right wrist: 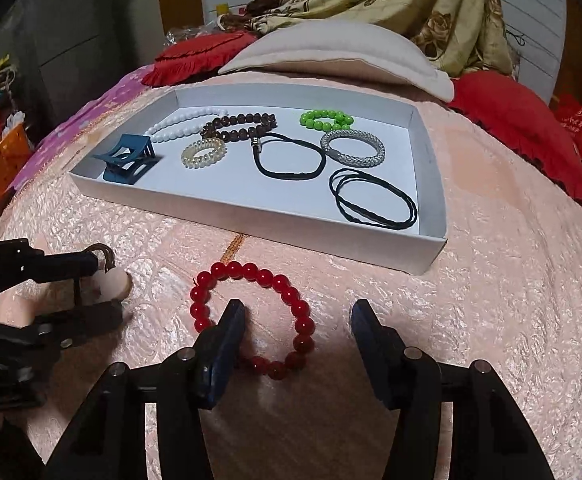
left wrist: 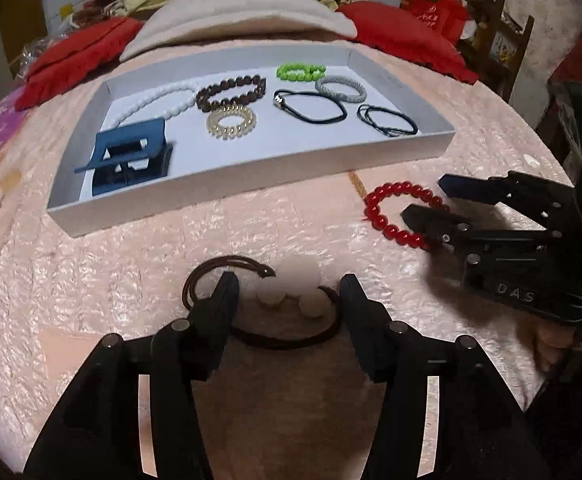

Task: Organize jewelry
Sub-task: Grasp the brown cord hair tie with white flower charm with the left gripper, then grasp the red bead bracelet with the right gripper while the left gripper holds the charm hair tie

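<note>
The only legible writing is "DAS", embossed on the black body of the right gripper as the left wrist view shows it.

The left gripper has its jaws wide apart, lowered over a brown hair tie with 2 pale, matte round balls that lies on the bed's pink, crinkled quilted cover; one finger stands inside the elastic loop, but contact cannot be told. The right gripper's jaws are also wide apart, straddling one side of a glossy red bead bracelet on the cover: its left finger sits inside the ring, the other outside.

Toward the bed's far edge, a shallow white cardboard tray holds, left to right, a blue angular claw clip, a white bead strand, a clear coiled hair tie, a dark brown faceted bead bracelet, a black cord loop, a green bead bracelet, a silver woven bangle and thin black elastics.
</note>
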A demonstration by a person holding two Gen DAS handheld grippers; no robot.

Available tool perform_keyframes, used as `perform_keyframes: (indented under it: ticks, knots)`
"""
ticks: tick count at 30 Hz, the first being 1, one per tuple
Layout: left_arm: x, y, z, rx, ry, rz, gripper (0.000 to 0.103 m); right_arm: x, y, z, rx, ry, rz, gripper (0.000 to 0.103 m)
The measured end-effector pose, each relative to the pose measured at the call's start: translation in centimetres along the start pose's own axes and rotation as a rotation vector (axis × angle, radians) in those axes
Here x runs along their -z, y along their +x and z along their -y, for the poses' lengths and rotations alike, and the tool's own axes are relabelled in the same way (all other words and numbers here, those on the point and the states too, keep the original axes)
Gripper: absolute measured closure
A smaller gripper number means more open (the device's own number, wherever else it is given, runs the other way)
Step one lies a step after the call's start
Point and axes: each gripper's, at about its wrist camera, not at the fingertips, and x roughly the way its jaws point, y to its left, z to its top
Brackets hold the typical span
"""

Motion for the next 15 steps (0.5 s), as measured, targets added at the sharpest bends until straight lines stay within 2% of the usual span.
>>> perform_keyframes:
  ticks: [5, 6, 7, 11, 12, 15]
  knots:
    - [0.28, 0.2, 0.91, -0.042, 0.062, 0.008, 0.05, 0.08, 0.01, -0.38, -0.013, -0.022, 0.005, 0.048]
    - [0.31, 0.18, 0.78, -0.037, 0.055, 0.01, 0.055, 0.09, 0.01, -0.39, -0.016, -0.027, 0.006, 0.048]
    - [0.3, 0.11, 0.74, -0.038, 0.051, 0.019, 0.065, 0.11, 0.01, -0.41, -0.018, -0.029, 0.006, 0.048]
    - [0.26, 0.01, 0.59, -0.032, 0.04, 0.023, 0.065, 0.16, -0.04, -0.34, -0.023, -0.041, 0.006, 0.049]
    - [0.25, 0.03, 0.49, -0.031, 0.032, 0.024, 0.065, 0.2, -0.09, -0.39, -0.023, -0.047, 0.007, 0.05]
    - [0.26, -0.05, 0.42, -0.029, 0.021, 0.026, 0.065, 0.3, -0.29, -0.6, -0.033, -0.064, 0.01, 0.068]
